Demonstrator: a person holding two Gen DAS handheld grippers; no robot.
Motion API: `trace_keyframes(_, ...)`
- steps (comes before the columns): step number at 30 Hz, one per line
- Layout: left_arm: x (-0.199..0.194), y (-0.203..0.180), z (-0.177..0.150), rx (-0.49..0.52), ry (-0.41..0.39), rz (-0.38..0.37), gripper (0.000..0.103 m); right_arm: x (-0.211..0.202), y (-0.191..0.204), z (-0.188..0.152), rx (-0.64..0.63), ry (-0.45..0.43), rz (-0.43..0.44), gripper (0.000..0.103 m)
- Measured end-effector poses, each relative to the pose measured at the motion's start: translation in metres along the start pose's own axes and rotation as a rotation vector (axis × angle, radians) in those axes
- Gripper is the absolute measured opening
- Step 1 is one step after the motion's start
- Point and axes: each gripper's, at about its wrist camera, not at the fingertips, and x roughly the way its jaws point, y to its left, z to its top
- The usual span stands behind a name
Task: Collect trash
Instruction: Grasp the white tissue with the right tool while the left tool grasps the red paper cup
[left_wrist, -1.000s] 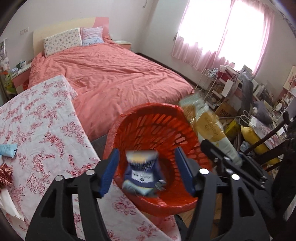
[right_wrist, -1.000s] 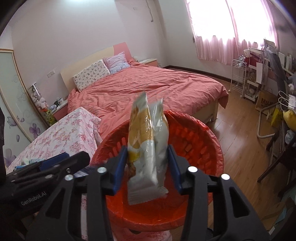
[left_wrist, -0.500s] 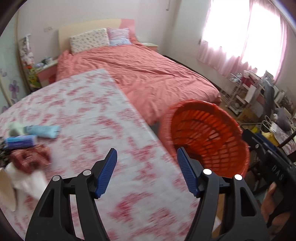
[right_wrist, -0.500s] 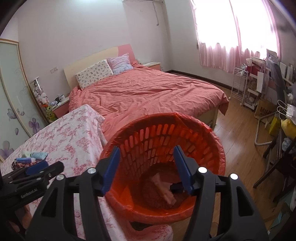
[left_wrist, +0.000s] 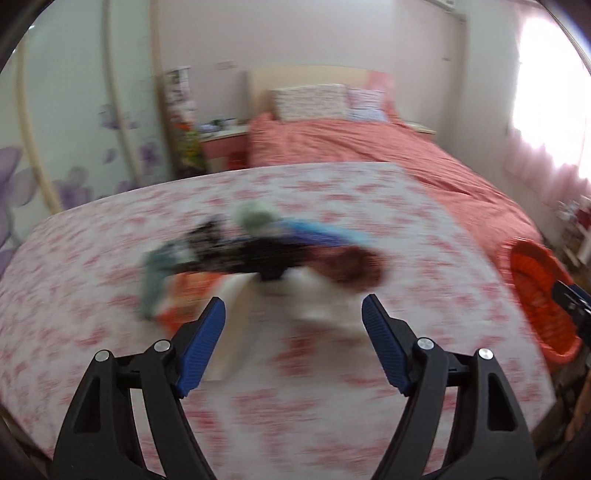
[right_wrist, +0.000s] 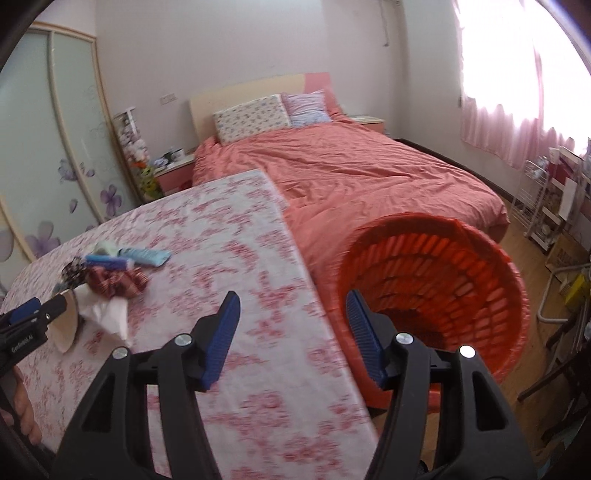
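Observation:
A pile of trash (left_wrist: 258, 258) lies on the floral-clothed table (left_wrist: 332, 406), blurred in the left wrist view. My left gripper (left_wrist: 293, 308) is open and empty, just short of the pile. In the right wrist view the pile (right_wrist: 110, 277) shows a blue tube, a red wrapper and white tissue (right_wrist: 107, 314). The orange basket (right_wrist: 461, 280) stands beside the table's right edge; it also shows in the left wrist view (left_wrist: 539, 295). My right gripper (right_wrist: 291, 304) is open and empty above the table edge next to the basket. The left gripper's tip (right_wrist: 33, 314) shows at the far left.
A bed with a salmon cover (right_wrist: 369, 173) stands behind the table and basket. A wardrobe with flower decals (right_wrist: 44, 155) is at the left. A nightstand (right_wrist: 173, 166), a wire rack (right_wrist: 546, 199) and chair legs on the wooden floor are at the right.
Both grippers dropped their wrappers into the basket and are now empty. The left gripper swung left from the basket to the trash pile. The right gripper shifted left toward the table edge.

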Motion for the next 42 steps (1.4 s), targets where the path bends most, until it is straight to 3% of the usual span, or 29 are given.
trace_keyframes(5,0.018,0.042,-0.007,-0.06,0.05,0.06,0.076,0.013,0.052,-0.01,-0.062,0.043,0.084,0.059)
trace_keyframes(12,0.027,0.059,-0.019,-0.075,0.072,0.067,0.076,0.036,0.128,-0.026,-0.165,0.119,0.215,0.059)
trace_keyframes(20,0.041,0.059,-0.025,-0.052,0.085,0.104,0.072,0.066,0.176,-0.034,-0.237,0.18,0.234,0.058)
trace_keyframes(22,0.045,0.062,-0.025,-0.062,0.098,0.114,0.066,0.073,0.18,-0.033,-0.243,0.188,0.236,0.049)
trace_keyframes(26,0.049,0.074,-0.027,-0.095,0.115,0.107,0.051,0.077,0.181,-0.029,-0.249,0.181,0.241,0.042)
trace_keyframes(27,0.049,0.078,-0.028,-0.103,0.115,0.108,0.049,0.076,0.179,-0.028,-0.248,0.178,0.246,0.036)
trace_keyframes(36,0.049,0.097,-0.027,-0.139,0.097,0.119,0.046,0.079,0.171,-0.026,-0.213,0.182,0.271,0.031)
trace_keyframes(38,0.047,0.096,-0.027,-0.137,0.088,0.098,0.027,0.075,0.174,-0.026,-0.223,0.175,0.287,0.029)
trace_keyframes(42,0.042,0.096,-0.027,-0.124,0.066,0.075,0.011,0.068,0.176,-0.026,-0.227,0.164,0.311,0.028)
